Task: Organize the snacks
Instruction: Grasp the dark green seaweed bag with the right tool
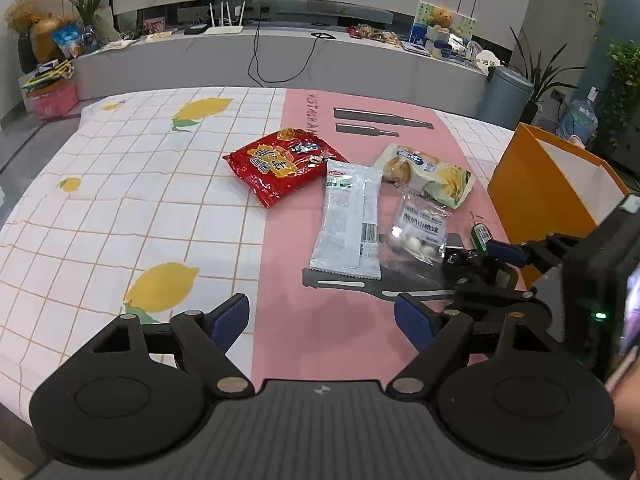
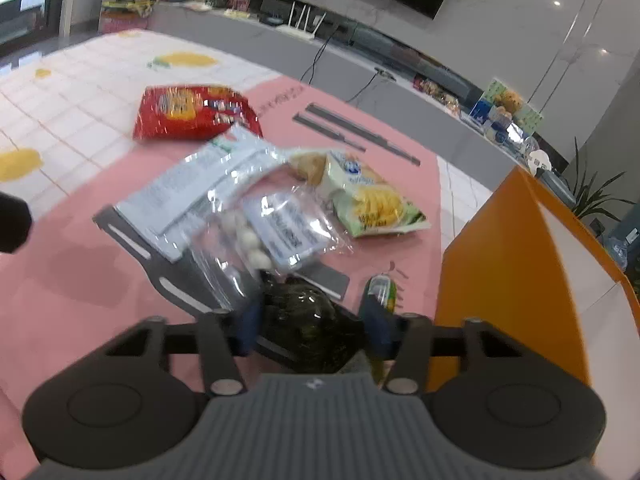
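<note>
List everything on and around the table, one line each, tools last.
red bag: one, red, on the cloth where white meets pink
white sachet: one, white-grey, pink mat, beside the red bag
biscuit pack: one, cream and green, behind the clear bag
clear bag: one, transparent with white balls, overlapping the biscuit pack's near edge
dark packet: one, dark glossy, between the right tool's pads
green tube: one, green, beside the orange box
orange box: one, orange outside, white inside, right of the snacks
tablecloth: one, white grid with lemons
left tool: open, over bare mat
right tool: shut on the dark packet
</note>
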Motion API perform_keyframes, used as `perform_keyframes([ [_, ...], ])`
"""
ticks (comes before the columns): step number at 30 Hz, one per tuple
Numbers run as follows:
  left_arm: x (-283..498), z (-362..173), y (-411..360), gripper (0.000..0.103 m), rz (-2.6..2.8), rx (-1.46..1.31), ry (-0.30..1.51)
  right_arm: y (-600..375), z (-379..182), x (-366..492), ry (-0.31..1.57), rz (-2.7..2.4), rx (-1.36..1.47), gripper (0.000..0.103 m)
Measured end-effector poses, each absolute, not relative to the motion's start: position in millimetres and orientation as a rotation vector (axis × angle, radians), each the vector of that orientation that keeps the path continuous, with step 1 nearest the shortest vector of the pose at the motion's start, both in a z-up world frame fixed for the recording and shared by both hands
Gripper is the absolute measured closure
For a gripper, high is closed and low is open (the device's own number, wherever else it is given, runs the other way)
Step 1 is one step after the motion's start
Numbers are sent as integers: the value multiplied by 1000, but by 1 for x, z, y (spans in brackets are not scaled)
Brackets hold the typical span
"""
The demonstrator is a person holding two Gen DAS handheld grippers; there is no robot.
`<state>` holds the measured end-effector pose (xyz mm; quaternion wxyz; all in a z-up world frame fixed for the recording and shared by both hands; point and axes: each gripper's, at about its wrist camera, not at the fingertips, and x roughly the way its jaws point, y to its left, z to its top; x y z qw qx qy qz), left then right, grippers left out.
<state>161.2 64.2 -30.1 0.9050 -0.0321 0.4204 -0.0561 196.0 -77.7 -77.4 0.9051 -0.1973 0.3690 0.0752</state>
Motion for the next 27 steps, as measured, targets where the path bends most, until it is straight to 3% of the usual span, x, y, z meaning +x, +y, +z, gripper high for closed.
perform_keyframes([
  [8, 164, -30, 74, 6, -92, -110, 879, -88, -62, 181, 862, 273, -249, 65],
  [13, 162, -28, 76, 6, -100, -124, 882, -95, -60, 176, 890, 357, -134, 52],
  [14, 162, -28, 77, 6, -101, -121, 878, -96, -58, 176, 879, 334, -135, 41],
  [15, 161, -27, 77, 6, -101, -121, 874, -97, -56, 175, 864, 286, -139, 23],
  [17, 161, -26, 79, 6, -101, -125, 867, -101, -51, 171, 825, 278, -123, 13],
  [27, 161, -23, 81, 6, -107, -146, 861, -72, -79, 163, 820, 418, -279, 11],
])
